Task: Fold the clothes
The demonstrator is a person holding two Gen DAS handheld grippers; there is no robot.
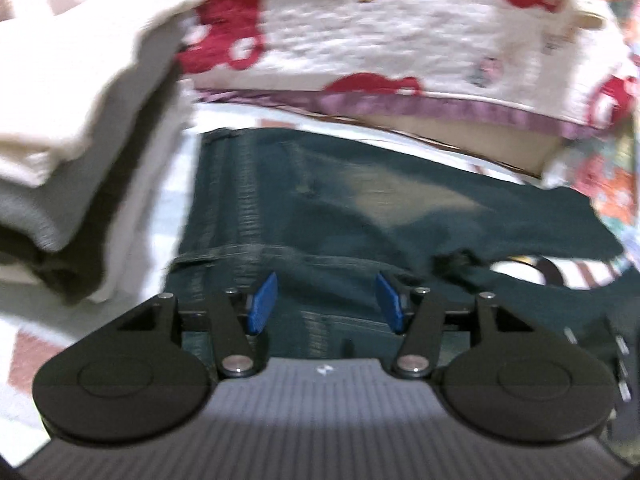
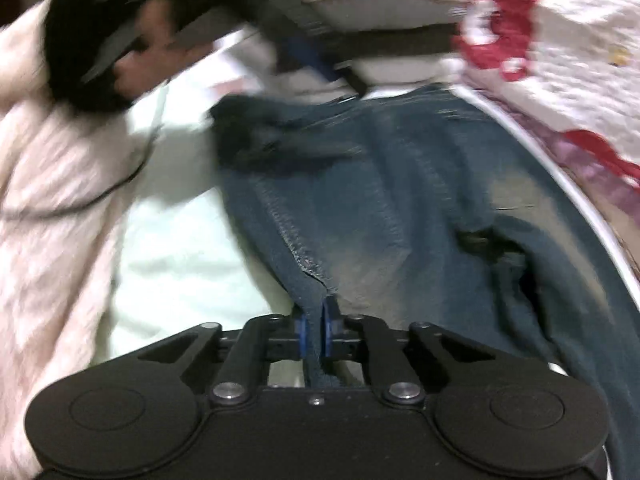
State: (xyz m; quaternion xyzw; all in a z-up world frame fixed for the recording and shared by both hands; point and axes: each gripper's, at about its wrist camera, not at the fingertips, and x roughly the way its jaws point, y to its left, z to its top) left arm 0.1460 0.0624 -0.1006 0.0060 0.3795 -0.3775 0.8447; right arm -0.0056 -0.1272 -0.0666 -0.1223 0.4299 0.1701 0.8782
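Dark blue jeans (image 1: 360, 208) lie spread on a pale bedsheet (image 1: 168, 236), long axis running away from both cameras toward a white quilt with red motifs (image 1: 400, 32). Left gripper (image 1: 327, 306) hovers over the near denim, blue pads wide apart, holding nothing. Right gripper (image 2: 314, 338) is closed tight, pinching a seamed edge of the jeans. A stack of folded clothes (image 1: 80, 128) sits just left of the jeans. Both views are blurred.

Soft indoor light, heavy motion blur, fisheye bending at the edges.
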